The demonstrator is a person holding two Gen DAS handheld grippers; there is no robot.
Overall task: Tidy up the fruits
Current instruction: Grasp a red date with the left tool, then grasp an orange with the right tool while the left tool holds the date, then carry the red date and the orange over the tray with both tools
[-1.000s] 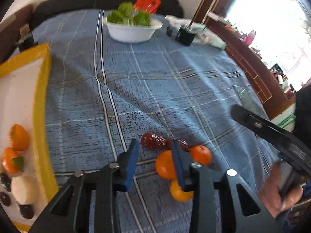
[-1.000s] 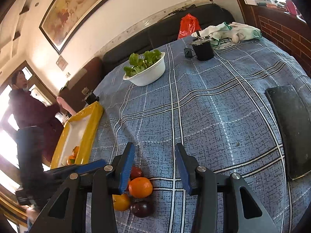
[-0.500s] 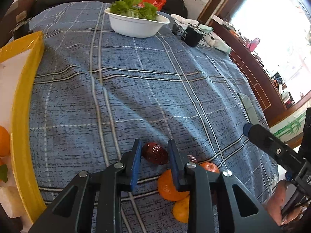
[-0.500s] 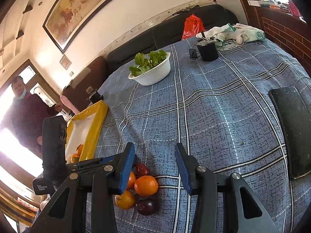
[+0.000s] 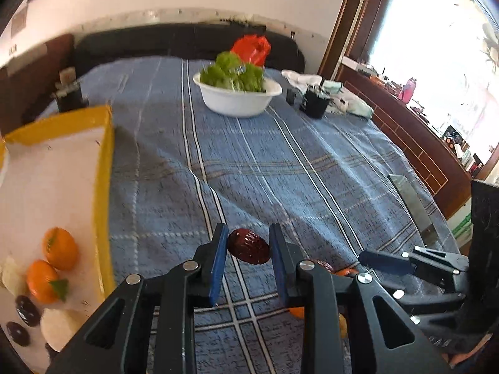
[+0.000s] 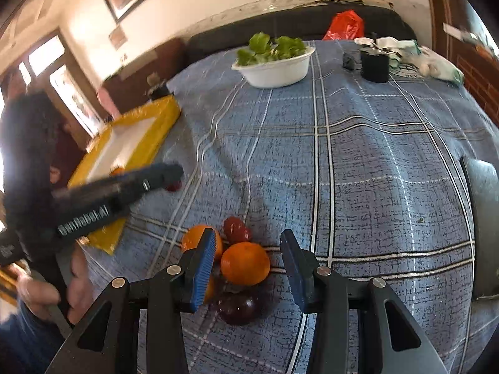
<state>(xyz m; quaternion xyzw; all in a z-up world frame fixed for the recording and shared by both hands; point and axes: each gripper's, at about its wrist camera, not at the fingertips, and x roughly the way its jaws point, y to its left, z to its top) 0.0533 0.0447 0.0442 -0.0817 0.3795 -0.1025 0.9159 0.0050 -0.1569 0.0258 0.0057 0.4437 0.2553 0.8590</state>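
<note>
My left gripper [image 5: 248,263]: its 2 blue pads are clamped on the red date [image 5: 248,246], holding it up above the blue cloth [image 5: 280,162].
My right gripper [image 6: 246,268]: wide apart, holding nothing, right over the fruit pile.
The date: small, light, a bit shiny, so I think it can slip. I hold it by its 2 ends, softly.
Fruit pile: a big orange [image 6: 245,262], a dark plum [image 6: 238,308] and more fruit sit touching on the cloth.
Where it goes, I think: the yellow tray [image 5: 106,168] to my left, with 2 little oranges already in it.
</note>
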